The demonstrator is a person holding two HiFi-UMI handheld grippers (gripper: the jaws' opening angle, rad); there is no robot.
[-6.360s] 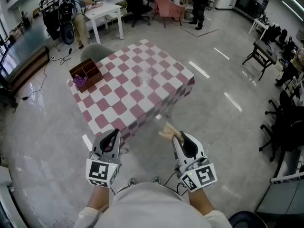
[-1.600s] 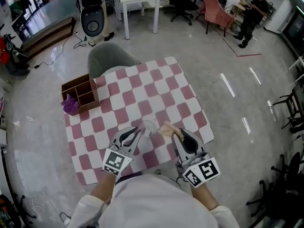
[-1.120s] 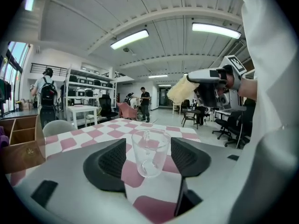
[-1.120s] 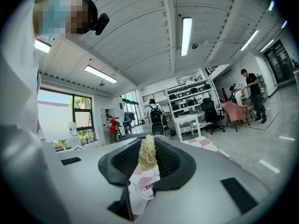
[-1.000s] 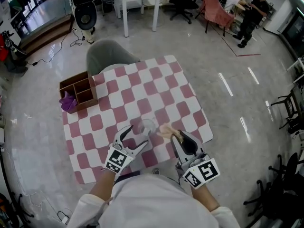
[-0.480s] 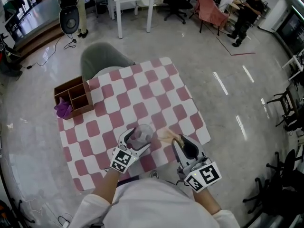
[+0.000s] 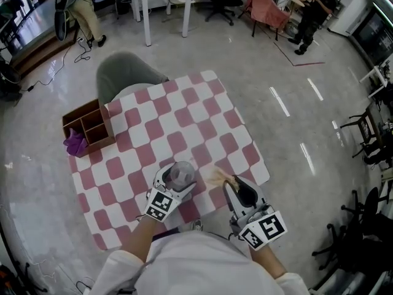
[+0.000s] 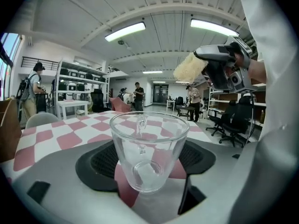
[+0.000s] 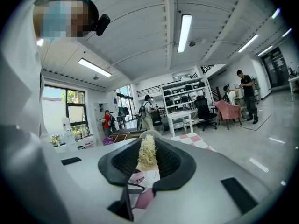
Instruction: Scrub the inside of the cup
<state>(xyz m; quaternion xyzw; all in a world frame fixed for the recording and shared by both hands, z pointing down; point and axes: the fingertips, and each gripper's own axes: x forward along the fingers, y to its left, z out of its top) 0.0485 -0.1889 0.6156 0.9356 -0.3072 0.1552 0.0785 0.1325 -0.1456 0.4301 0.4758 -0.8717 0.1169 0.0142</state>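
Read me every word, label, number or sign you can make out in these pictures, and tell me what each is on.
No text here can be read.
Left marker cube, right marker cube: black-and-white square patterns, not letters or numbers.
Pink tag under the scrubber: small dark print, too small to read.
Glass cup, checked tablecloth: no print.

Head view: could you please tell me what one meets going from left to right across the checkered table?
Wooden box → glass cup → scrubber.
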